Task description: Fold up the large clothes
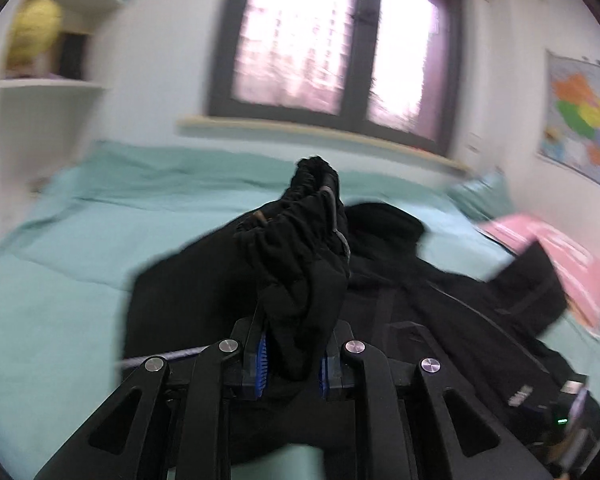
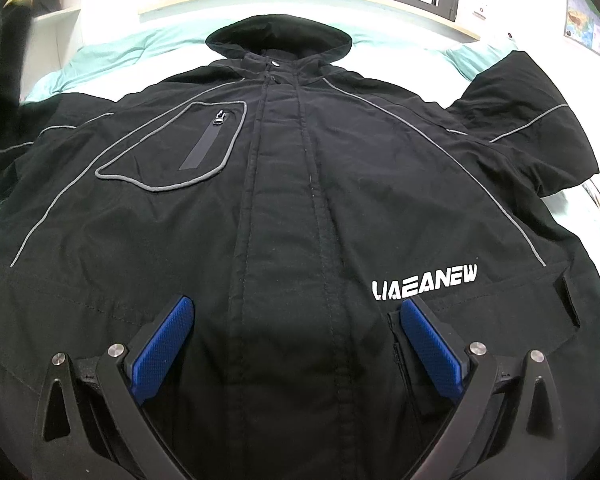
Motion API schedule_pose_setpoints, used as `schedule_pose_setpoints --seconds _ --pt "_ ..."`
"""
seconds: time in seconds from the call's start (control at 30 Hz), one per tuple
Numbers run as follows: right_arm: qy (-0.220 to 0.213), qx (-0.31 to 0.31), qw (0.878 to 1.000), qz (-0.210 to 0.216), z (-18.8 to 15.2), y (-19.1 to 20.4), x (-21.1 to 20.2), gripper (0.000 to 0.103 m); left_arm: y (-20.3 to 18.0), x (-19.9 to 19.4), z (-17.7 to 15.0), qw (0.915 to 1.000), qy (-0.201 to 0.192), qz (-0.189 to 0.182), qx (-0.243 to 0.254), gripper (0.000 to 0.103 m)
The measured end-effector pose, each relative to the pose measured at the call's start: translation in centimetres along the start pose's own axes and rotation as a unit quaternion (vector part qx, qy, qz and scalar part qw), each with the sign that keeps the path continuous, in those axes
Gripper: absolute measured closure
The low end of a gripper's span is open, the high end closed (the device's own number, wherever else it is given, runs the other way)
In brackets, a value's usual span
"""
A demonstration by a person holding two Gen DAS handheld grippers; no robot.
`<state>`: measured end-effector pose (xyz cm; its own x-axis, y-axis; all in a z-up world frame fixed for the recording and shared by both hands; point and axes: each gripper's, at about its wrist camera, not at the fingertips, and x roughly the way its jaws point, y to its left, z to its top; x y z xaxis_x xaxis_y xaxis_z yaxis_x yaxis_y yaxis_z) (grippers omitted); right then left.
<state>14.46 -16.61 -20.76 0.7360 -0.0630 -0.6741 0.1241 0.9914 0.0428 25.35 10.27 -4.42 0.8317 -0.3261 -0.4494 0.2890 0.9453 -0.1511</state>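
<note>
A large black hooded jacket [image 2: 284,184] with grey piping and a white logo lies face up on a teal bed [image 2: 100,56], hood toward the window. My right gripper [image 2: 296,308] is open, its blue pads [image 2: 162,344] spread just above the jacket's lower front by the zip. In the left wrist view my left gripper [image 1: 292,356] is shut on a bunched black sleeve cuff [image 1: 300,248] and holds it raised above the jacket body [image 1: 420,292].
A pink item [image 1: 560,256] lies on the bed at the right by the jacket's other sleeve [image 2: 532,120]. A window [image 1: 340,40] and sill are behind the bed. White shelves [image 1: 48,80] stand at the left; a map [image 1: 584,120] hangs on the right wall.
</note>
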Motion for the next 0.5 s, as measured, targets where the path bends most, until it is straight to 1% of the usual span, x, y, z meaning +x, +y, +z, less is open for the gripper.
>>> schedule_pose_setpoints --seconds 0.03,0.07,0.13,0.2,0.3,0.33,0.37,0.4,0.47,0.5 --pt "0.000 0.000 1.000 0.000 0.0 0.0 0.0 0.000 -1.3 1.0 -0.3 0.9998 0.014 -0.012 0.004 0.084" --pt "0.000 0.000 1.000 0.000 0.0 0.0 0.0 0.000 -2.5 2.4 -0.7 0.9993 0.033 -0.016 0.010 0.084" --pt "0.001 0.000 1.000 0.000 0.0 0.1 0.1 0.000 -4.3 5.9 -2.2 0.9960 0.087 -0.018 0.010 0.083" --pt "0.001 0.000 1.000 0.001 0.1 0.1 0.1 0.000 -5.2 9.4 -4.5 0.9887 0.147 -0.031 0.003 0.081" --pt "0.002 0.002 1.000 0.002 0.1 0.1 0.2 0.000 -5.6 12.7 -7.9 0.9789 0.203 -0.019 0.013 0.074" --pt "0.003 0.002 1.000 0.002 0.1 0.1 0.2 0.000 -5.5 13.4 -8.7 0.9760 0.216 -0.021 0.012 0.073" --pt "0.006 0.001 1.000 0.002 0.1 0.1 0.2 0.000 -5.4 13.6 -8.8 0.9749 0.222 -0.021 0.012 0.071" --pt "0.010 -0.001 1.000 0.002 0.0 0.1 0.2 0.000 -5.3 13.3 -8.9 0.9754 0.219 -0.024 0.013 0.069" --pt "0.024 -0.008 1.000 0.003 0.4 0.2 0.0 0.000 -4.9 12.2 -8.4 0.9771 0.209 -0.041 0.000 0.059" --pt "0.035 -0.014 0.999 0.006 0.9 0.4 -0.4 0.000 -4.7 11.4 -8.1 0.9780 0.202 -0.053 -0.010 0.057"
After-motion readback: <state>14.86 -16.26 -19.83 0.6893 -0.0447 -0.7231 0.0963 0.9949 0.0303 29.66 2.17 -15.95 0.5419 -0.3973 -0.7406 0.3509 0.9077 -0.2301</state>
